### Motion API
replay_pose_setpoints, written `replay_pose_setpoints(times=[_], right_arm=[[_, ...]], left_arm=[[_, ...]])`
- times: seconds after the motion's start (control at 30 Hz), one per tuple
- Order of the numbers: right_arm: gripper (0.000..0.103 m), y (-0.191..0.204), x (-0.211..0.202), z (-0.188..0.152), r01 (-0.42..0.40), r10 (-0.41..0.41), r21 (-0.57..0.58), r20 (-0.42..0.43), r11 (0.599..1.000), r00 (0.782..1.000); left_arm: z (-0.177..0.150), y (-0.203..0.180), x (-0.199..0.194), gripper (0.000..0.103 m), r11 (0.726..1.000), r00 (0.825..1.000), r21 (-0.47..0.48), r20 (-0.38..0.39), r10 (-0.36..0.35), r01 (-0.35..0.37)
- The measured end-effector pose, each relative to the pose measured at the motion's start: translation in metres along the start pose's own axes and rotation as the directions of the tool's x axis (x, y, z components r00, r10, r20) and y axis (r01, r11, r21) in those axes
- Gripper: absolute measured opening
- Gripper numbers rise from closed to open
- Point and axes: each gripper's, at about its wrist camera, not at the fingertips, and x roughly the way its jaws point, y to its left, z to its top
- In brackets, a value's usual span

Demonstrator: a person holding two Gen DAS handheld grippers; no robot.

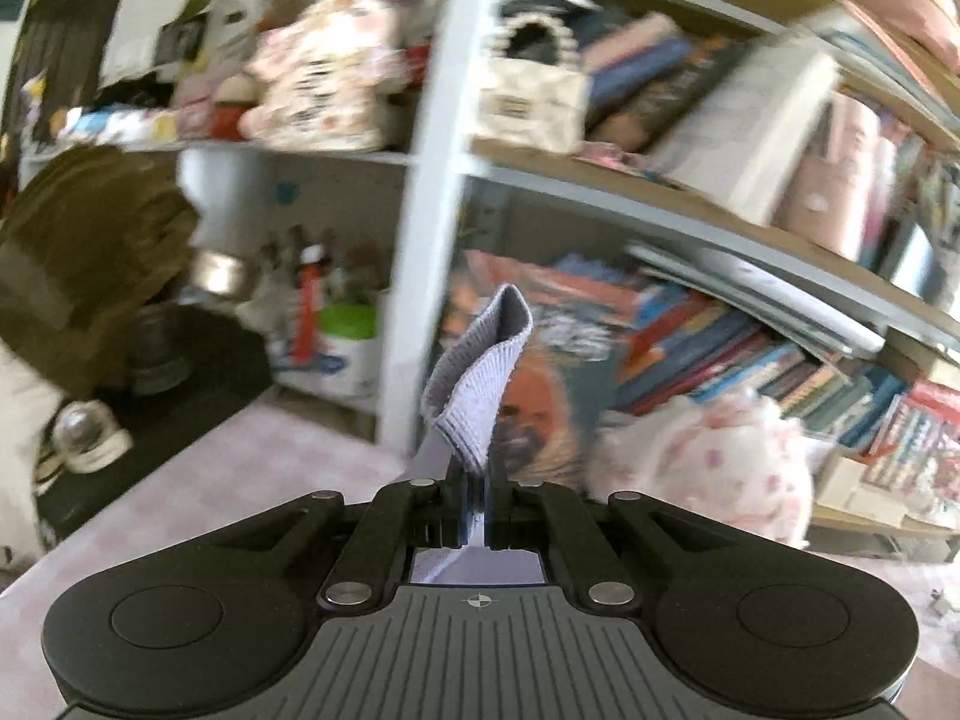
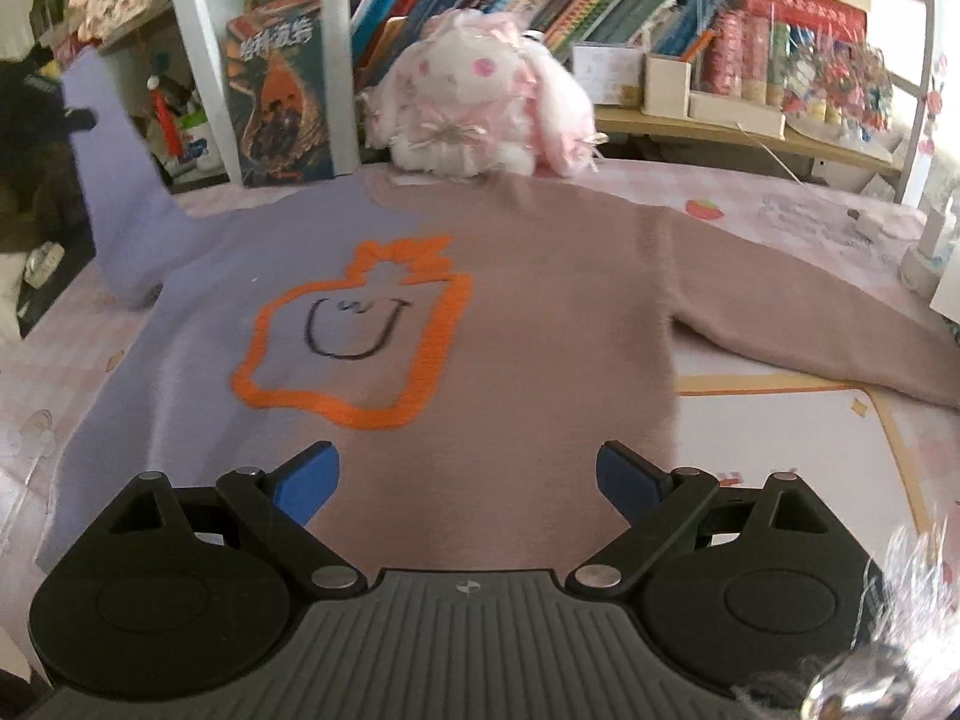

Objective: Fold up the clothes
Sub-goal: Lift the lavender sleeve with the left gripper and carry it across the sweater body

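Note:
A sweater (image 2: 540, 312), half lavender and half dusty pink with an orange outline and a smiling face, lies flat on the pink checked table (image 2: 798, 222). Its lavender sleeve (image 2: 114, 180) is lifted up at the left, while the pink sleeve (image 2: 840, 336) lies stretched out to the right. My left gripper (image 1: 474, 498) is shut on the ribbed lavender cuff (image 1: 480, 372), which sticks up folded between the jaws. Over the sweater's lower hem, my right gripper (image 2: 468, 480) is open, its blue pads (image 2: 312, 480) wide apart with nothing between them.
A pink and white plush rabbit (image 2: 480, 114) sits at the table's far edge behind the sweater. Crowded bookshelves (image 2: 600, 0) run along the back. An olive-brown bulky shape (image 1: 90, 252) and a glass jar (image 1: 84, 426) are at the left. A white card (image 2: 780, 438) lies under the pink sleeve.

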Motion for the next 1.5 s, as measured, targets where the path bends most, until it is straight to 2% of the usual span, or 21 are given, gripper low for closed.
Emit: replay_pose_setpoints(times=[0.27,0.47,0.8,1.1,1.27,1.5], right_arm=[[0.093,-0.048,-0.01,-0.004,-0.012,0.011,0.066,0.012,0.998,1.0],[0.093,-0.068,-0.013,-0.007,-0.016,0.015,0.096,0.007,0.995,1.0],[0.093,-0.078,-0.011,-0.009,-0.036,0.037,0.115,0.0,0.993,0.999],[0.093,-0.082,-0.013,-0.011,-0.032,0.033,0.125,0.001,0.992,0.999],[0.093,-0.088,-0.015,-0.013,-0.019,0.019,0.138,0.001,0.99,1.0],[0.093,-0.096,-0.017,-0.016,-0.007,0.008,0.149,-0.007,0.989,1.0]], left_arm=[[-0.004,-0.068,0.017,0.003,0.999,0.999,0.033,-0.024,-0.038,0.039],[-0.018,-0.099,0.024,0.003,0.997,0.997,0.056,-0.061,-0.053,0.057],[-0.046,-0.135,0.04,0.003,0.988,0.986,0.123,-0.147,-0.076,0.095],[-0.082,-0.164,0.054,0.003,0.964,0.97,0.233,-0.23,-0.075,0.13],[-0.097,-0.179,0.056,0.003,0.944,0.966,0.294,-0.249,-0.074,0.148],[-0.107,-0.19,0.056,0.003,0.934,0.963,0.319,-0.261,-0.074,0.159]])
